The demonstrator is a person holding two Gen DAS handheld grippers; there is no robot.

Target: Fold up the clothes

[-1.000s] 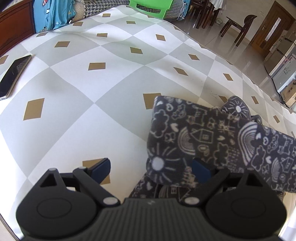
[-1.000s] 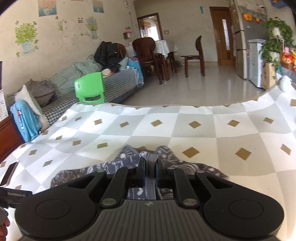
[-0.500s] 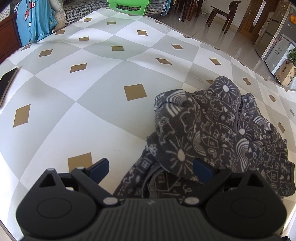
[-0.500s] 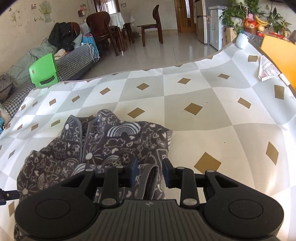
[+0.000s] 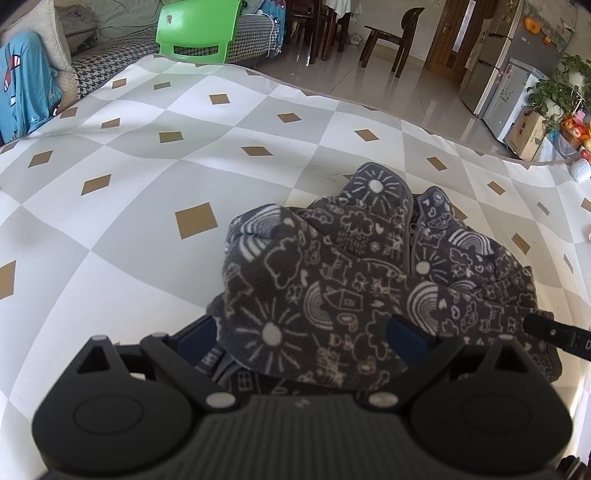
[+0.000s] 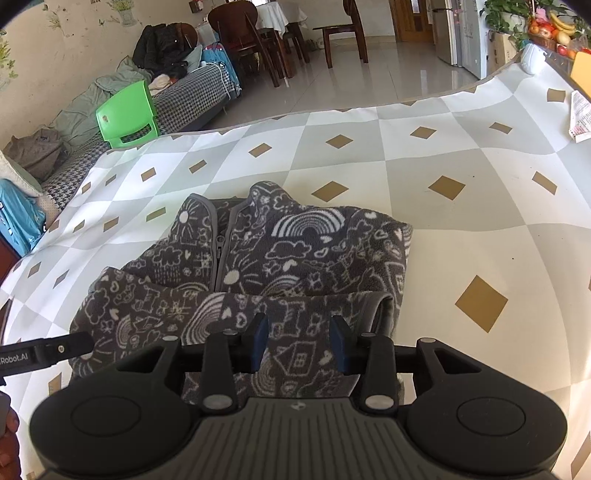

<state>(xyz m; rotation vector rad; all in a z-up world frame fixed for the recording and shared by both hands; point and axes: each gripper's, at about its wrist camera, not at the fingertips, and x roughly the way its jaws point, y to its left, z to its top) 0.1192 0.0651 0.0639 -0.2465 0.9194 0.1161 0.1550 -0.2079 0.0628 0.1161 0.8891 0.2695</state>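
A dark grey fleece jacket with white doodles lies bunched on the checked tablecloth, zip side up, one sleeve folded across its front. My left gripper hovers low over the jacket's near edge, open wide, with a fold of fleece between its blue pads and no squeeze on it. In the right wrist view the same jacket fills the middle. My right gripper sits just above the folded sleeve, its jaws opening. Fleece lies under the gap, but the pads do not press it.
The table's far edge drops to a tiled floor. A green plastic chair and a sofa stand beyond it. A printed paper lies at the table's right side. A hand shows at the lower left of the right wrist view.
My right gripper was shut on a strip of the jacket; its jaws have parted, and it has sunk onto the folded garment. The left gripper has slid sideways over the jacket, staying open.
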